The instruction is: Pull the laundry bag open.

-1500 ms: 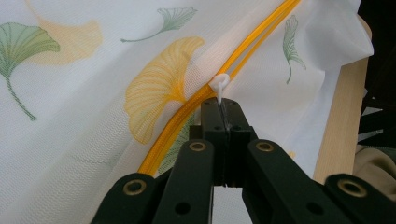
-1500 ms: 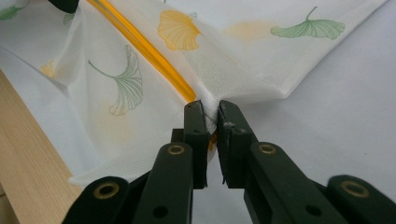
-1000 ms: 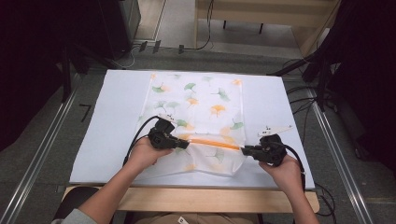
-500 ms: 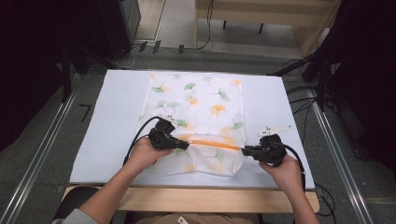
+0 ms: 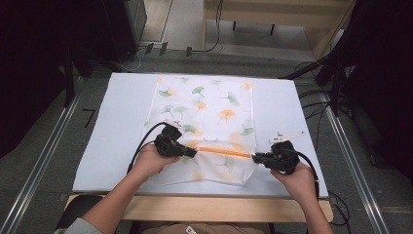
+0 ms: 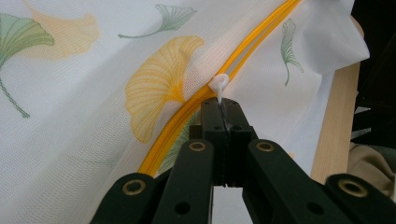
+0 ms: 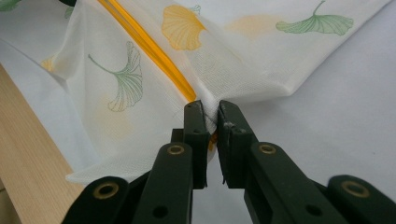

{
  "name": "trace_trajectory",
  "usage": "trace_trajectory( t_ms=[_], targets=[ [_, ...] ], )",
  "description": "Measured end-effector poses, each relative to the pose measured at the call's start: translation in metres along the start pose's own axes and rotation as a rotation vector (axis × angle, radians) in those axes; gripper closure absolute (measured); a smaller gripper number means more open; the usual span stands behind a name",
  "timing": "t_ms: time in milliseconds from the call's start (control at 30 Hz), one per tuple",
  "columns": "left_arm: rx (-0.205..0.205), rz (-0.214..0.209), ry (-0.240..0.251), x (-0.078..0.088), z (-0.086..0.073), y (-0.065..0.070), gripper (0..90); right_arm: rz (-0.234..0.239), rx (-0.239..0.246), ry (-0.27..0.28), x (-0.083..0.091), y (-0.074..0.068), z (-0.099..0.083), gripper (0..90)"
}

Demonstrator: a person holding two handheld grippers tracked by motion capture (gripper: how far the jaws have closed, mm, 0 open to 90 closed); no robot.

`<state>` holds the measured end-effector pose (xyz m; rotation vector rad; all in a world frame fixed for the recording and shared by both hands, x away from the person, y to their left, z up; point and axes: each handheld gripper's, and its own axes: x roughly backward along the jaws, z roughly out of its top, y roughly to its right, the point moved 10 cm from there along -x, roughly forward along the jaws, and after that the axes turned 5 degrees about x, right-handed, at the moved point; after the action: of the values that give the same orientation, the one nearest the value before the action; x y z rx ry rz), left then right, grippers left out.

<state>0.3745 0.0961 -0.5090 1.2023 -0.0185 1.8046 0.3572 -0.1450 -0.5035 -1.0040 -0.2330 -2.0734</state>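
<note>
Tension along the orange zipper point(image 5: 225, 152) is judged to be the key to this step: the white pull tab point(image 6: 218, 84) should be drawn steadily along the teeth while the far end is held fixed, so that the thin mesh is not bunched or caught in the slider.

Nearest the person, the left gripper point(image 5: 191, 152) is seen fully closed, its black jaws pressed together on the stem of the pull tab, as shown in the left gripper view. The right gripper point(image 5: 255, 157) is closed almost as far, a fold of cloth at the zipper's end being pinched between its jaws in the right gripper view; a narrow gap is left by the bunched fabric.

Between the two grippers the zipper is stretched nearly straight, slightly raised off the white sheet point(image 5: 117, 122) covering the table. The mesh bag point(image 5: 209, 105), printed with green and yellow ginkgo leaves, is spread flat beyond the zipper, away from the person, with a shorter flap lying toward the wooden table edge point(image 5: 204, 207). A sideways, level pull is advised rather than a lift.
</note>
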Motion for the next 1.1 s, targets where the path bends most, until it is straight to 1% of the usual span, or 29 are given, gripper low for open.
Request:
trace_trajectory(
  t_ms=[67,100,167,200,267,400,433,500,567,633,667,700,767,800,933,1100],
  targets=[
    [-0.003,0.006,-0.014,0.000,-0.002,-0.002,90.0,0.000,0.004,-0.001,0.000,0.000,0.000,85.0],
    [0.003,0.011,-0.017,0.000,-0.003,-0.003,90.0,0.001,0.004,0.000,0.000,-0.001,0.000,85.1],
    [0.011,0.006,-0.024,-0.001,-0.005,-0.004,90.0,-0.005,0.004,0.000,0.000,-0.001,0.000,85.1],
    [0.012,0.016,-0.030,-0.001,-0.007,-0.006,90.0,-0.007,0.004,-0.001,0.001,-0.001,0.000,85.1],
    [0.017,0.021,-0.037,0.001,-0.010,-0.009,90.0,-0.012,0.014,-0.004,0.001,0.000,-0.001,85.1],
    [0.030,0.035,-0.031,0.011,-0.015,-0.014,90.0,-0.015,0.003,-0.004,0.002,0.001,-0.002,85.1],
    [0.025,0.039,-0.034,0.014,-0.017,-0.016,90.0,-0.014,0.003,-0.004,0.002,0.001,-0.002,85.1],
    [0.037,0.049,-0.031,0.020,-0.022,-0.020,90.0,-0.016,0.003,-0.007,0.001,0.001,-0.002,85.1],
    [0.045,0.051,-0.016,0.027,-0.024,-0.023,90.0,-0.015,0.006,-0.009,0.001,0.001,-0.002,85.1],
    [0.047,0.046,0.011,0.034,-0.023,-0.023,90.0,-0.017,0.014,-0.014,0.000,0.001,-0.002,85.0],
    [0.044,0.049,0.014,0.035,-0.023,-0.023,90.0,-0.019,0.010,-0.019,-0.001,0.000,-0.002,85.0],
    [0.041,0.048,0.016,0.035,-0.023,-0.021,90.0,-0.021,0.021,-0.021,-0.002,0.000,-0.002,85.0],
    [0.024,0.058,-0.008,0.032,-0.025,-0.021,90.0,-0.027,0.023,-0.033,-0.004,-0.001,-0.004,85.1],
    [0.025,0.066,-0.012,0.031,-0.025,-0.021,90.0,-0.032,0.018,-0.039,-0.004,0.000,-0.005,85.1],
    [0.029,0.058,-0.007,0.030,-0.024,-0.020,90.0,-0.031,0.014,-0.033,-0.002,0.002,-0.005,85.1],
    [0.017,0.056,-0.006,0.030,-0.023,-0.018,90.0,-0.032,0.014,-0.031,-0.003,0.002,-0.005,85.1]
  ],
)
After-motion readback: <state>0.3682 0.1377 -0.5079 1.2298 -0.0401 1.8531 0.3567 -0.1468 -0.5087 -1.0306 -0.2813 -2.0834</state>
